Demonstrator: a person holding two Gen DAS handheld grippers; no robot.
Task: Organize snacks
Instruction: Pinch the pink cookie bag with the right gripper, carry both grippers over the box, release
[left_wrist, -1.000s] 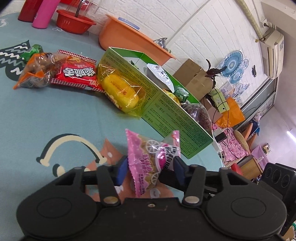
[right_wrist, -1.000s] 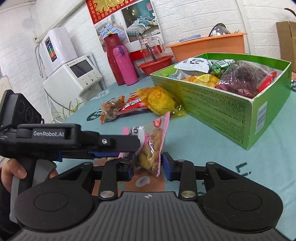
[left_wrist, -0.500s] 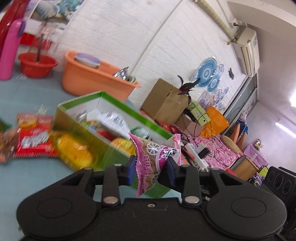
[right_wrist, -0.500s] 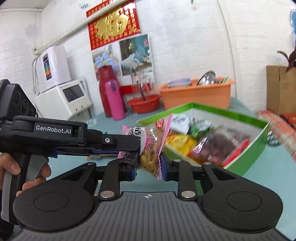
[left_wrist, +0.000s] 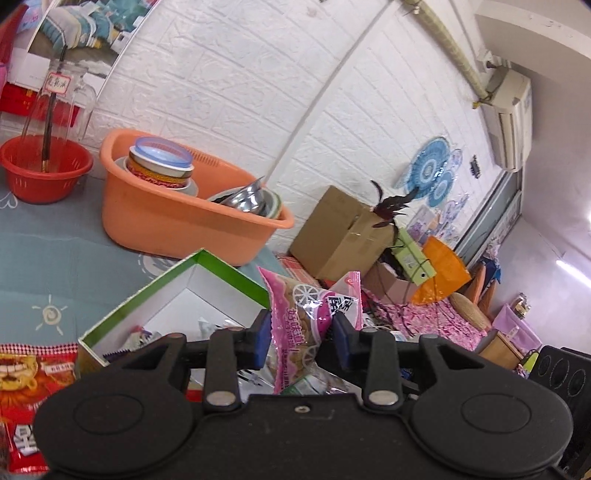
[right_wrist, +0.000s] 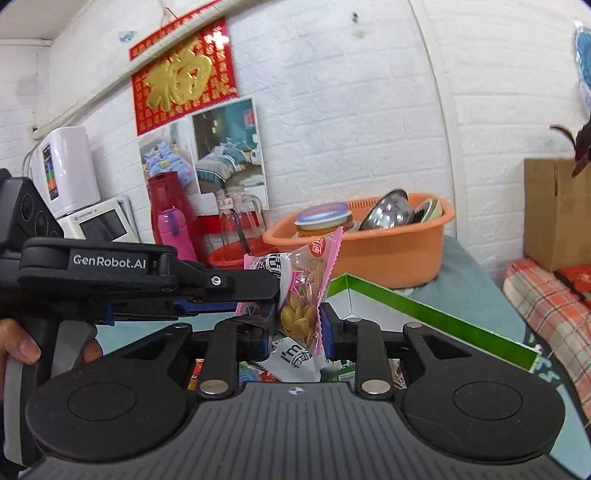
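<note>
Pink snack packet (left_wrist: 309, 325) is pinched by both of your tools at once: the left hand-held gripper (left_wrist: 301, 341) has its blue pads closed on the packet's lower half in the left wrist view, and the right hand-held gripper (right_wrist: 298, 332) is clamped on it from the other side, low centre of the right wrist view. There the left tool reaches in from the left edge, its black fingers (right_wrist: 255, 286) pressed on the upper part of the same packet (right_wrist: 301, 295). Neither tool is nearer than the other; both already have it.

What the next move turns on is where the green box (left_wrist: 155, 295) lies. In the left view its open mouth sits lower left of the packet, with the far green rim running up to a corner just left of the packet's top. In the right view the box rim (right_wrist: 424, 314) passes behind and to the right of the packet, and wrapped snacks show directly beneath it, so the packet seems to hang over the box interior, clear of the contents. Its long axis stands close to upright, top seal tipped a little right.

A red snack bag (left_wrist: 26, 387) lies outside the box on the counter (left_wrist: 44, 251), at the lower left edge. My guess is you only need to lower and release; let both tools go together, or the packet may swing.
</note>
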